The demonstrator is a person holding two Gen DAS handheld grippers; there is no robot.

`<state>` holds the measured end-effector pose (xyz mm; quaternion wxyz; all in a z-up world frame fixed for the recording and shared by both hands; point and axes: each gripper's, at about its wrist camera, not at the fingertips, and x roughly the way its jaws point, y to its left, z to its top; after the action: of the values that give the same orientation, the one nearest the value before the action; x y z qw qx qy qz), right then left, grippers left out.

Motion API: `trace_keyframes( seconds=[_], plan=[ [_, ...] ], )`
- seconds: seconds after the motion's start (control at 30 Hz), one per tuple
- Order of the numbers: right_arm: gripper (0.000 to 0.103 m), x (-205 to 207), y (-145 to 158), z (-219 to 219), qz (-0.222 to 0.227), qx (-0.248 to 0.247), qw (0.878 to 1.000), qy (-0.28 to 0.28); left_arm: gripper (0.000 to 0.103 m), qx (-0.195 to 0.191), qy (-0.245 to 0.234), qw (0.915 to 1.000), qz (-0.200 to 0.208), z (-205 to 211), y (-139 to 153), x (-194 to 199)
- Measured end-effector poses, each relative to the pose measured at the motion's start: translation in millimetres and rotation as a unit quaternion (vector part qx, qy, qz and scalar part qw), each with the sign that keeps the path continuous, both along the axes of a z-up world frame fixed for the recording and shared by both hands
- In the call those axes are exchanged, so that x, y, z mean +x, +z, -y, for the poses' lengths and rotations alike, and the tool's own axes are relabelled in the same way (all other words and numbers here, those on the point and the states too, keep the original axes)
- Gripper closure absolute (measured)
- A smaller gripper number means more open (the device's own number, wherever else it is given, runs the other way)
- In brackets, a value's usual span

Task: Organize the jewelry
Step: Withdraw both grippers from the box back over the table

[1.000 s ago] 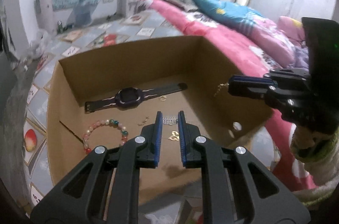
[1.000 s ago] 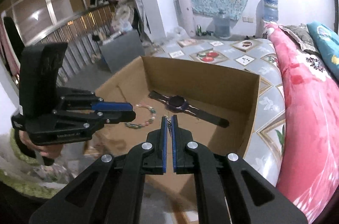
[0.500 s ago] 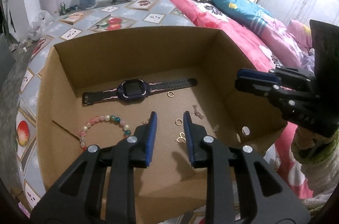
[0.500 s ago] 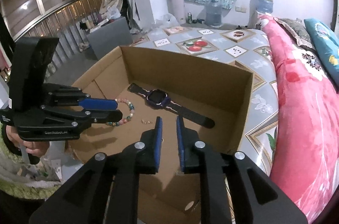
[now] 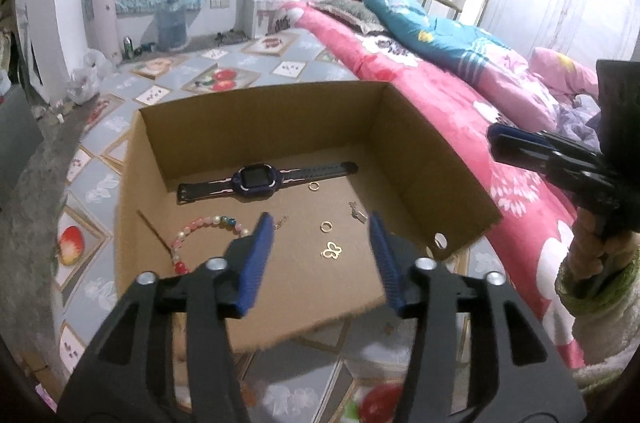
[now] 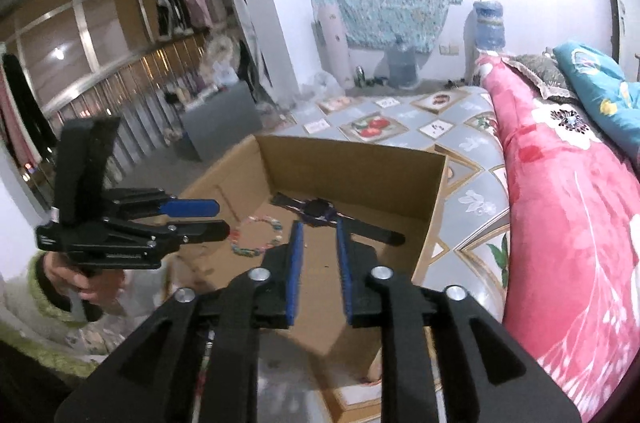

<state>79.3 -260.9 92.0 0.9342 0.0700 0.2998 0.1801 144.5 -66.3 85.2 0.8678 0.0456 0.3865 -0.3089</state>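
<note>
Inside the cardboard box (image 5: 420, 151) a dark smartwatch (image 5: 256, 180) is lying flat by the far wall, with a beaded bracelet (image 5: 200, 229) in front of it to the left and a gold ring (image 5: 326, 226), a butterfly charm (image 5: 333, 250) and a second ring (image 5: 314, 186) sitting apart on the floor. Over the near edge the left gripper (image 5: 322, 255) is hovering, its jaws just opening wide, nothing between them. Alongside, the right gripper (image 6: 319, 273) is opening too, partly spread and gripping nothing.
</note>
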Motion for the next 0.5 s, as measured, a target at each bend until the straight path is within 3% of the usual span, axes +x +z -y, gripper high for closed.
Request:
trace_keyframes(
  seconds=[0.13, 0.2, 0.33, 0.43, 0.5],
  plan=[
    [0.063, -33, 0, 3, 0.01, 0.02, 1.0, 0.005, 0.041, 0.005, 0.008, 0.9997, 0.022, -12, 8, -28],
    [0.054, -50, -4, 3, 0.008, 0.029, 0.999, 0.011, 0.031, 0.004, 0.005, 0.9996, 0.028, -17, 10, -43],
    [0.032, -72, -20, -3, -0.015, 0.016, 1.0, 0.005, 0.019, 0.025, -0.019, 0.999, 0.031, -19, 2, -71],
    [0.024, -75, -44, -12, -0.058, -0.013, 0.998, -0.018, 0.018, 0.05, -0.025, 0.9984, 0.006, -10, -21, -76],
    [0.024, -72, -63, -18, -0.093, -0.048, 0.994, -0.04, 0.018, 0.078, -0.019, 0.9962, -0.034, 1, -47, -73]
  ],
)
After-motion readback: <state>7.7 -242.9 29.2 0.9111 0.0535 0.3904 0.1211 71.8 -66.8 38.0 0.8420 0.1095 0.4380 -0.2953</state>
